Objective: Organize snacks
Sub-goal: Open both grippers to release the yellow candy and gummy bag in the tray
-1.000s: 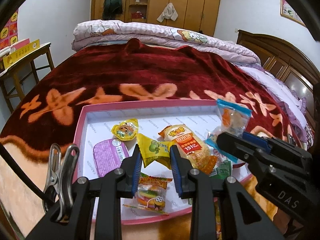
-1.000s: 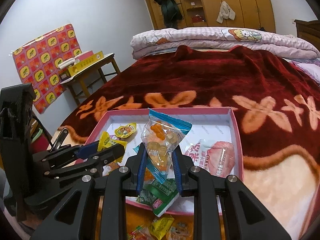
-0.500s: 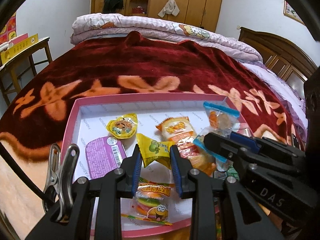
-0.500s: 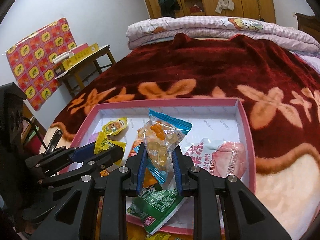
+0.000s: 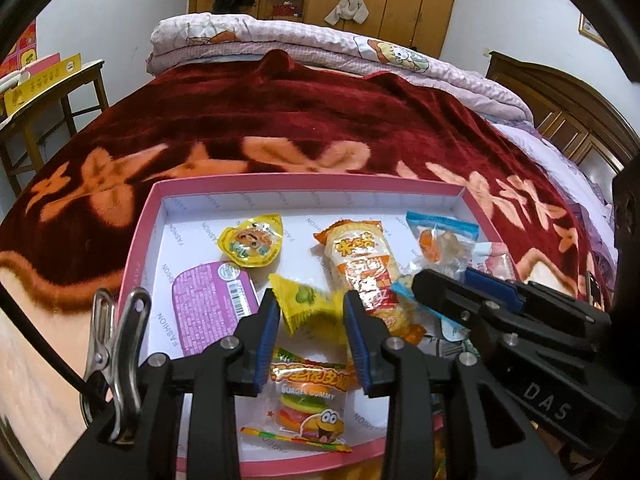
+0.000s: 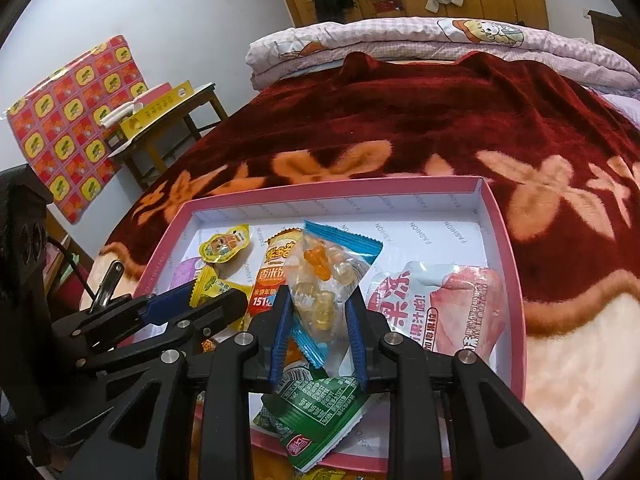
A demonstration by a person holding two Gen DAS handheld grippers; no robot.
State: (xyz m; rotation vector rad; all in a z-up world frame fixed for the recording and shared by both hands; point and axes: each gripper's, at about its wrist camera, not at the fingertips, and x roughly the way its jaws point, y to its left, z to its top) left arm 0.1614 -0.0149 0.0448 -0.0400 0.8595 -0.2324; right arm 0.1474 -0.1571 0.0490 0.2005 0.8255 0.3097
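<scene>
**Two packets let go over the pink box**

Both claws low over the near edge of the pink box [image 5: 152, 216] on the red blanket [image 5: 280, 120] of the bed, side by side, pointing down and forward into it.

Left claw [image 5: 310, 322]: jaws opening, yellow candy packet [image 5: 308, 306] between the blue pads, hanging just above the white floor of the box. Packet's long axis across the gap, pad to pad; right corner blurred, so contact with the pad on that side hard to call. Directly beneath and nearer the rim, the burger gummy pack [image 5: 306, 404]; to the left the purple tub [image 5: 214, 306], to the right the orange rice-cracker pack [image 5: 360, 264].

Right claw [image 6: 318, 316]: jaws likewise opening, clear gummy bag with blue ends [image 6: 330, 276] standing upright between them, long axis running up and away from the claw, lower blue end below the pads. Under it, a green packet [image 6: 316, 412] draped over the near rim; just right, the large pink pouch [image 6: 436, 308] flat on the floor.

Judged next: each packet falls straight under its own claw, then a clean lift back. Left packet likely to land partly on the burger gummy; right bag likely to tip toward the pouch or the cracker pack.
</scene>
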